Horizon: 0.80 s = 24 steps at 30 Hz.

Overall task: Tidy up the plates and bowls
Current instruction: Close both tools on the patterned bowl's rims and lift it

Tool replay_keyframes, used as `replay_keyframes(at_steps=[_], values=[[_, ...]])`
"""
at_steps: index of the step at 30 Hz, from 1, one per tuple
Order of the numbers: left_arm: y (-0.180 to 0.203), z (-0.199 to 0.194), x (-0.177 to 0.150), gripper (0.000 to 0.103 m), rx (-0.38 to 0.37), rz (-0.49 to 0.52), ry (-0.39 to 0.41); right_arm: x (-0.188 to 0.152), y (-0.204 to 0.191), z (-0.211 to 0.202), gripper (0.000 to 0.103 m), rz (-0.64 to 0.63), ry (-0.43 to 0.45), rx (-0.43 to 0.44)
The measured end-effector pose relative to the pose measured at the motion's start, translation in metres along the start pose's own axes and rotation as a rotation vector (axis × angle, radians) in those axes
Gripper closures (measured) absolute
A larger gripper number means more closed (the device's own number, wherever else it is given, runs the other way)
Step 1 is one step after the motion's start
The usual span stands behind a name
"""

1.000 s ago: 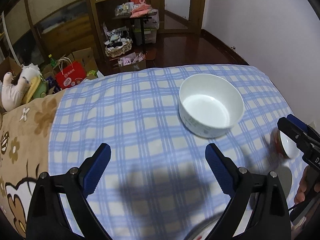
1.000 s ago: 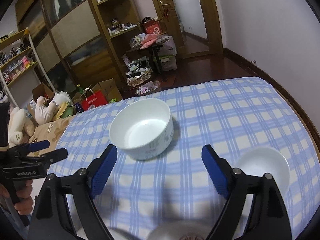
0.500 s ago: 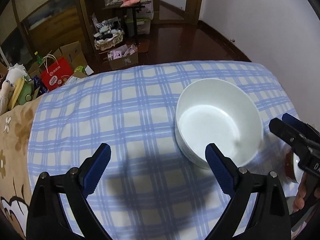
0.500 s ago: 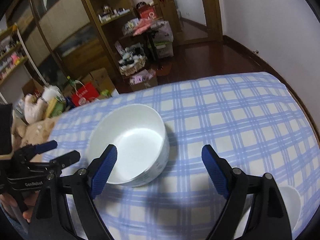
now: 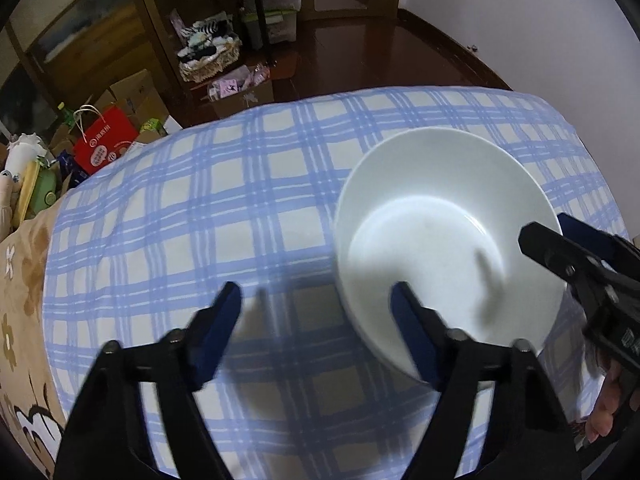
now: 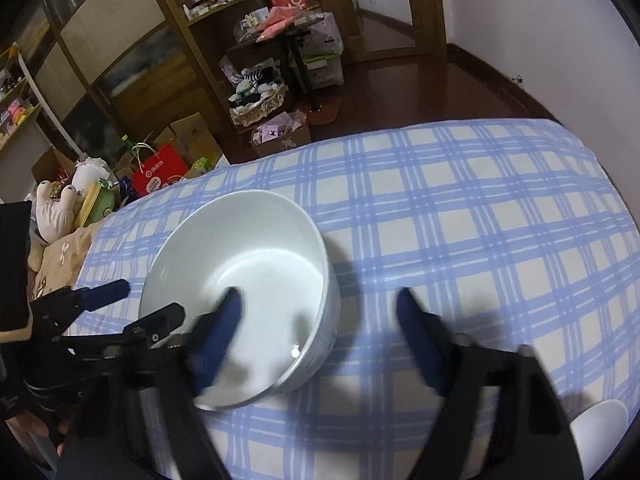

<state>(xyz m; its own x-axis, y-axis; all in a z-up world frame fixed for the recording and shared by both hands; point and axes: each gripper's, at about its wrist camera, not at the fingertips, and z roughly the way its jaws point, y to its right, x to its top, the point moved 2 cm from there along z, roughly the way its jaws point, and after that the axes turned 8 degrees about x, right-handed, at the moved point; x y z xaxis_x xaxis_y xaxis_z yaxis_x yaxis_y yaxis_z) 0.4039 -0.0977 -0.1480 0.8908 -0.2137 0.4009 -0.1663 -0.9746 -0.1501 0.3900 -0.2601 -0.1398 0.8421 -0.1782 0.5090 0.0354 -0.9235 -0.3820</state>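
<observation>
A large white bowl [image 5: 444,236] stands upright on the blue checked cloth [image 5: 224,208]; it also shows in the right wrist view [image 6: 248,280]. My left gripper [image 5: 316,320] is open, its right finger over the bowl's near left rim, its left finger over the cloth. My right gripper [image 6: 320,320] is open and straddles the bowl's right wall, left finger inside the bowl, right finger outside. A small white bowl [image 6: 600,428] lies at the lower right of the right wrist view.
The cloth ends at a rounded far edge [image 6: 440,128], with dark wood floor beyond. A red paper bag [image 5: 104,144], cardboard boxes, soft toys [image 6: 56,208] and wooden shelves [image 6: 168,40] stand on the far side.
Both grippers have moved forward and down to the large bowl, which now looms much bigger. The right gripper's left finger has come inside the bowl. Both stay open.
</observation>
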Motion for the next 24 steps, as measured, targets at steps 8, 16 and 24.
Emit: replay_keyframes(at_steps=[8, 16, 24], values=[[0.006, 0.011, -0.003, 0.078, -0.094, -0.054, -0.047, -0.004, 0.01, 0.017, 0.075, 0.073, -0.068, 0.058], [0.013, 0.005, -0.008, 0.085, -0.084, -0.078, -0.035, -0.011, -0.003, 0.028, 0.079, 0.03, -0.116, -0.044], [0.006, -0.013, -0.016, 0.085, -0.088, -0.096, -0.037, -0.017, -0.009, 0.016, 0.083, 0.062, -0.098, -0.057]])
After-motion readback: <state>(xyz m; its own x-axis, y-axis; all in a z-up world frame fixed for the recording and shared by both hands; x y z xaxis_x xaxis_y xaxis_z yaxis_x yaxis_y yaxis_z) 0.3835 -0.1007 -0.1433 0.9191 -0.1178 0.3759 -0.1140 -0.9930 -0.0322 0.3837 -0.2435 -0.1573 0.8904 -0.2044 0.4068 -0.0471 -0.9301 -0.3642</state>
